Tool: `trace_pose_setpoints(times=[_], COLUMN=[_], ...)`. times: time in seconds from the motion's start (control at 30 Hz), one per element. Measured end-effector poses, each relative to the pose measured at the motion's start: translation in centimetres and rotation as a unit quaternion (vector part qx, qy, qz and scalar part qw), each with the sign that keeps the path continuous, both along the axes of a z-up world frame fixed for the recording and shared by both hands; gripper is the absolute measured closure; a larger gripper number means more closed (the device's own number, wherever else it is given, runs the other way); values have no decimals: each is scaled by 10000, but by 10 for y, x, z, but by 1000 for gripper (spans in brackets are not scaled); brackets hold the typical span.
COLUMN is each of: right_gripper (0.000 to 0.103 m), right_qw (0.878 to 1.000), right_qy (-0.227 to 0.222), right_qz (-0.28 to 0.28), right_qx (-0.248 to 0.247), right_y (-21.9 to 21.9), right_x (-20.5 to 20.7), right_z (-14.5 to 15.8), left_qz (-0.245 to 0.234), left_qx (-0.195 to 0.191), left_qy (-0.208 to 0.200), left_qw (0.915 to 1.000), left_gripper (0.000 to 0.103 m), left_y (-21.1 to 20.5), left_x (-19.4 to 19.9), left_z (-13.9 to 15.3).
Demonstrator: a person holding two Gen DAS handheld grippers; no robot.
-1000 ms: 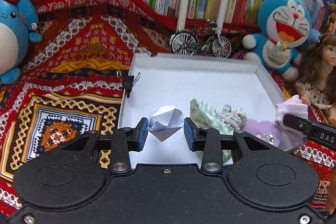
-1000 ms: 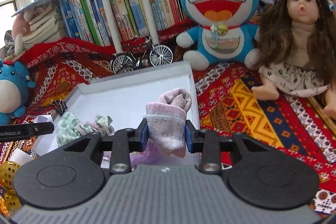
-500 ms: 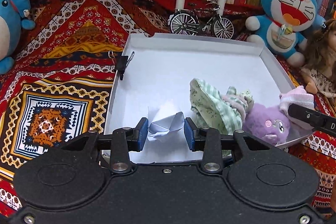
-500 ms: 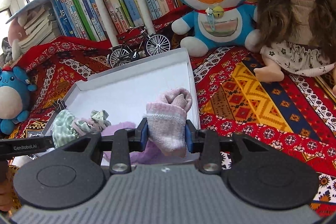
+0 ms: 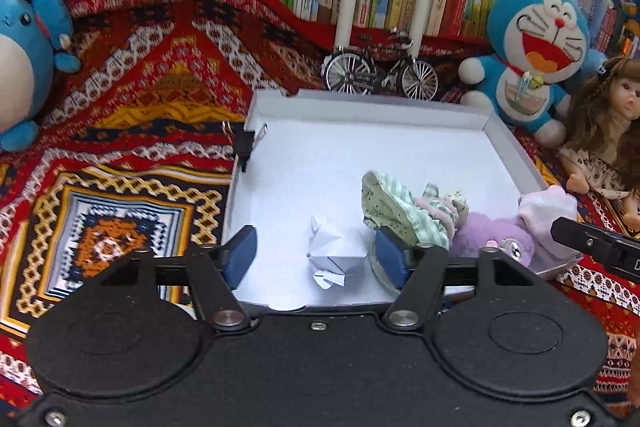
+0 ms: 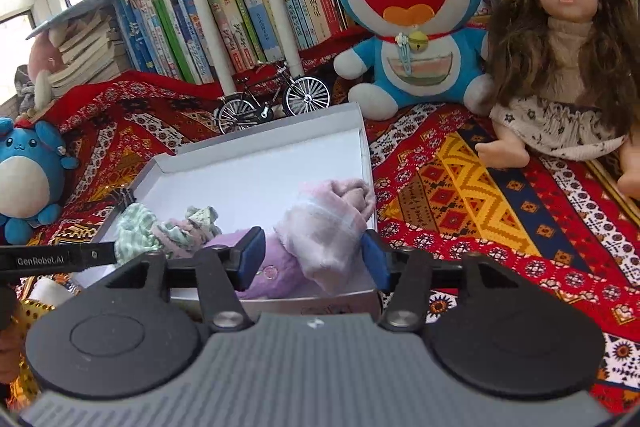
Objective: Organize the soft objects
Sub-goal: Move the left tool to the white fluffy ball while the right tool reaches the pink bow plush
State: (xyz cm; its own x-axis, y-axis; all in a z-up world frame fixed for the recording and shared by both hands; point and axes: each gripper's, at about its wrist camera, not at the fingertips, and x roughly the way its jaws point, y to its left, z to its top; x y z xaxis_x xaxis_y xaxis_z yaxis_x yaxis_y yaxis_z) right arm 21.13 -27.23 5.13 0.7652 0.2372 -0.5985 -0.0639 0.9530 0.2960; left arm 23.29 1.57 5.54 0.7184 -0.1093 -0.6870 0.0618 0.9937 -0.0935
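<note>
A shallow white box (image 5: 360, 111) lies on the patterned blanket; it also shows in the right wrist view (image 6: 260, 143). In it lie a folded white paper piece (image 5: 336, 253), a green striped cloth (image 5: 396, 207), a purple plush (image 5: 500, 239) and a pink sock (image 5: 548, 207). My left gripper (image 5: 314, 257) is open, its jaws on either side of the paper piece, not touching it. My right gripper (image 6: 312, 259) is open over the box's near right corner, with the pink sock (image 6: 332, 223) lying loose between the jaws on the purple plush (image 6: 272, 267).
A Doraemon plush (image 6: 408, 11) and a doll (image 6: 564, 39) sit right of the box. A toy bicycle (image 5: 380, 71) stands behind it. A binder clip (image 5: 245, 147) grips the box's left wall. A blue plush (image 5: 24, 67) sits far left. Bookshelves line the back.
Both grippers opened. The left let go of the paper piece, which now lies in the box. The right let go of the pink sock, which dropped onto the purple plush.
</note>
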Motion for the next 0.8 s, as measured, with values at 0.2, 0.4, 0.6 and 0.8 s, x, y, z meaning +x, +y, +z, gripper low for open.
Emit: trace_pose_setpoints(times=[0.2,0.4,0.6,0.8], right_gripper=[23,18,17,14], right_qw=[9994,9978,9953,9919], right_qy=[-249,-361,-385,27], right_qz=[176,529,877,1265], right_qx=[-131,-186,-120,-101], right_y=[4,16,26,38], right_x=[-20,-39,-56,-61], right_z=[13,22,28,27], left_qz=[-191,-373,-482,-633], left_qx=[121,233,143,71], left_qy=[-423,-694,-732,-713], left_qw=[9988,9966,9960,9954], left_gripper=[21,16,15,13], left_y=[-2,-7,0,6], left_x=[-30,-63,-92,-119], left_z=[19,28,28,26])
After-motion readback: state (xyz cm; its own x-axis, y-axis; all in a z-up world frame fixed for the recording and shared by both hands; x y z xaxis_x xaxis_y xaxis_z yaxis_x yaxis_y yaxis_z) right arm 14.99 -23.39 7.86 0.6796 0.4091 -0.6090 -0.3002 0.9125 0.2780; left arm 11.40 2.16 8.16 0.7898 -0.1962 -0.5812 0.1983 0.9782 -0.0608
